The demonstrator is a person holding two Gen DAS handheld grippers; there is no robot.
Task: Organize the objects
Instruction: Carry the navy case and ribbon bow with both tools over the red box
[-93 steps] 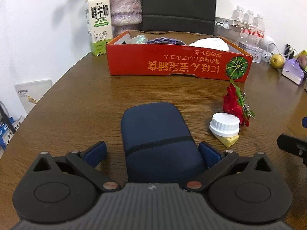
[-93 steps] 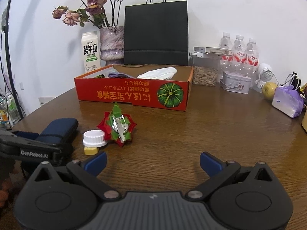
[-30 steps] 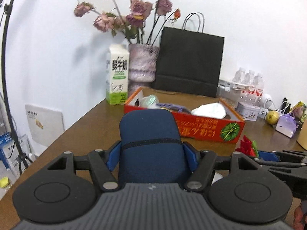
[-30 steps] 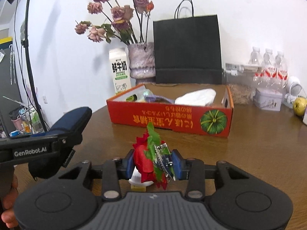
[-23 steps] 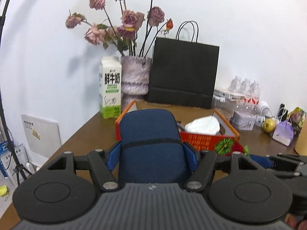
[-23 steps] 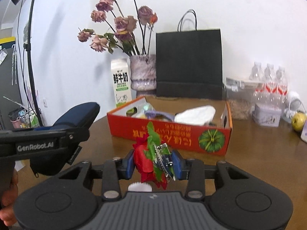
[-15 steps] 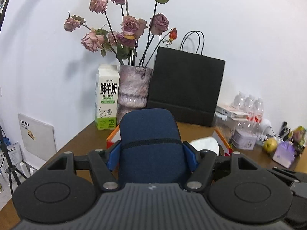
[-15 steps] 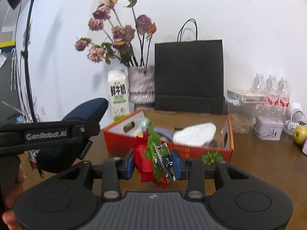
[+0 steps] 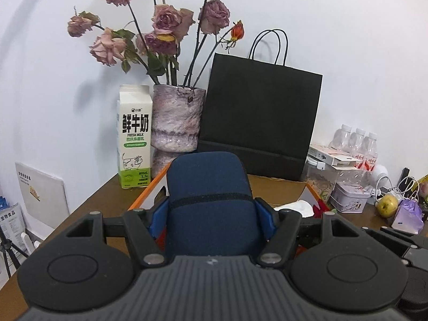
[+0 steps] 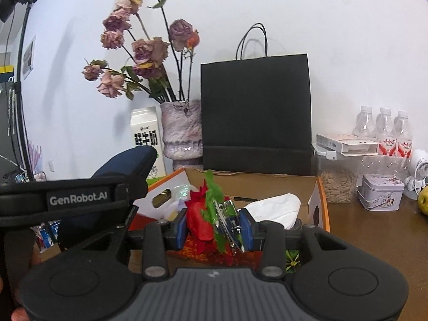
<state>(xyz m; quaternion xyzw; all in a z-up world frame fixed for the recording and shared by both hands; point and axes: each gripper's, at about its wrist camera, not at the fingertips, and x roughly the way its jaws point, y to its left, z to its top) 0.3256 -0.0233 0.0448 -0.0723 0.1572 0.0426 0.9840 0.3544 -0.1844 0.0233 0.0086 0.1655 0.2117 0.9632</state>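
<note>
My left gripper [image 9: 211, 214] is shut on a dark blue case [image 9: 208, 198], held up over the near left corner of the orange cardboard box [image 9: 148, 191]. In the right wrist view the same blue case [image 10: 125, 161] shows at the left, carried by the left gripper. My right gripper [image 10: 215, 228] is shut on a red flower clip [image 10: 206, 214] with green leaves and a metal clasp, raised above the box's near wall [image 10: 319, 203]. White tissue [image 10: 275, 206] and a few small items lie inside the box.
Behind the box stand a milk carton [image 9: 133, 136], a vase of dried roses [image 9: 176, 117] and a black paper bag [image 9: 259, 123]. To the right are water bottles [image 10: 385, 129], a jar of seeds [image 10: 337, 182], a small tin [image 10: 381, 191] and a yellow-green fruit [image 9: 386, 204].
Both grippers have risen and moved forward toward the box with the case and the flower clip still held. The table's near surface has dropped out of view.
</note>
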